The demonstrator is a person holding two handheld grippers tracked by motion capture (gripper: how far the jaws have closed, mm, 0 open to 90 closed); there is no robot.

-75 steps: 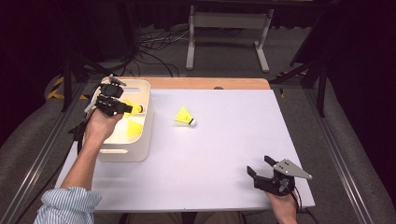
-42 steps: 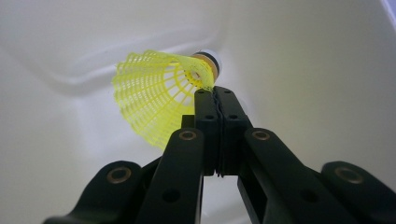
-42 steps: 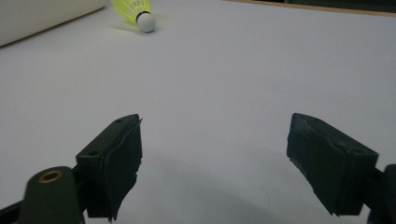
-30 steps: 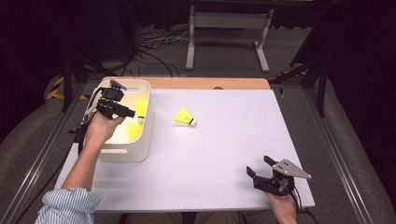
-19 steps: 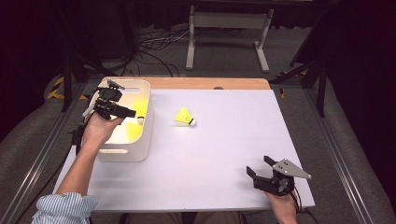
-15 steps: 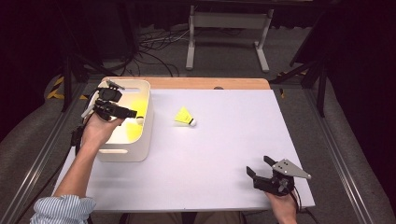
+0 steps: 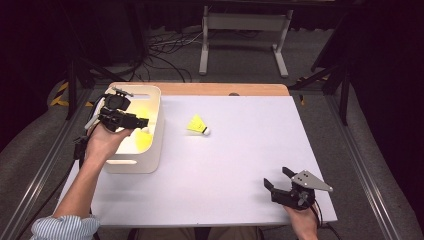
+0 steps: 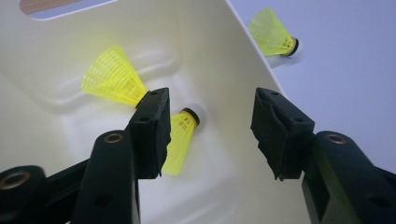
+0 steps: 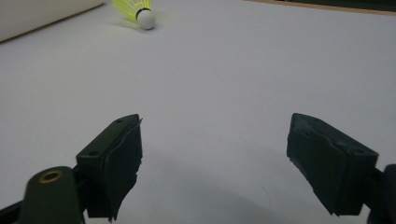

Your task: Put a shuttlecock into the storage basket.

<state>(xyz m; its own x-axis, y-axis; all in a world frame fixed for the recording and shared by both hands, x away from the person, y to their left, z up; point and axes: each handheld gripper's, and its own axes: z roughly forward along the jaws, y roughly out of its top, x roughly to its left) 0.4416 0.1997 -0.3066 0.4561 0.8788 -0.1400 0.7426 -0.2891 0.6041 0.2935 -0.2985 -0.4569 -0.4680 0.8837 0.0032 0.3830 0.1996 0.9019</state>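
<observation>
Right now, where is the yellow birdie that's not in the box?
In the high view the loose shuttlecock lies on the white table, just right of the white bin, far from the right gripper.

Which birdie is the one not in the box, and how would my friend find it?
Start at the white table, then find the cream box near its left edge. Just right of the box, a yellow shuttlecock lies on its side on the bare tabletop. The two other shuttlecocks lie inside the box; this one is alone outside it.
</observation>
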